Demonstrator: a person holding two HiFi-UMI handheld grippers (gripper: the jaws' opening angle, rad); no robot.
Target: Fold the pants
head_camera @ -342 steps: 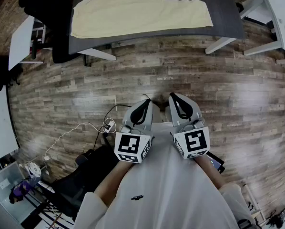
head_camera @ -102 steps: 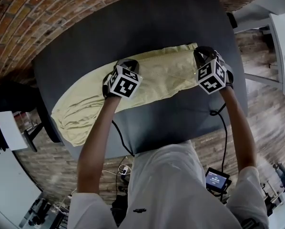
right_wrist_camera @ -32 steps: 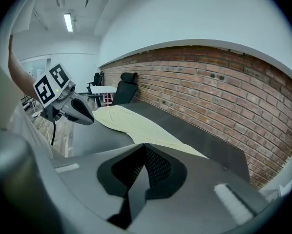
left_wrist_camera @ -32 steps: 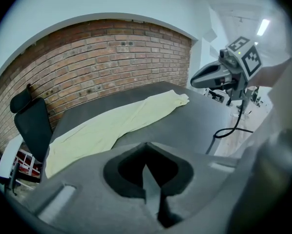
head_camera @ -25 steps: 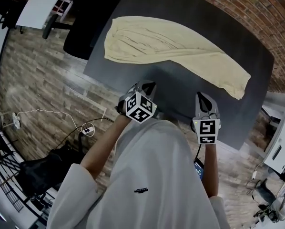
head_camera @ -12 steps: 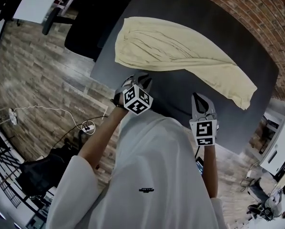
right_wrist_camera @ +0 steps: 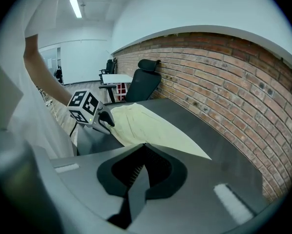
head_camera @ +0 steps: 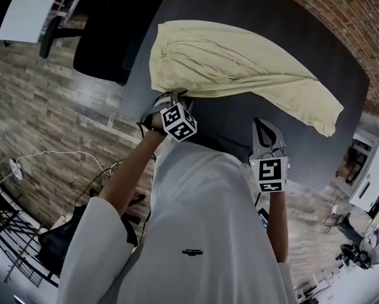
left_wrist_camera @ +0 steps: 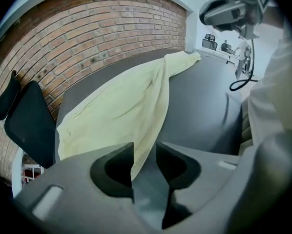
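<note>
Dark surface (head_camera: 240, 128) by brick wall: pants (head_camera: 227, 62) spread across it. Left claw (head_camera: 170, 95) now down at their wide end's near corner, jaws just been opening, half-wide, nothing pinched. Right claw (head_camera: 262, 128) closed, empty. We read: grab imminent.

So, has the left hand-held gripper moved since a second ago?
Yes: the left hand-held gripper went from the table edge to the pants; its jaws have just been opening, fabric in the gap, ungripped.
</note>
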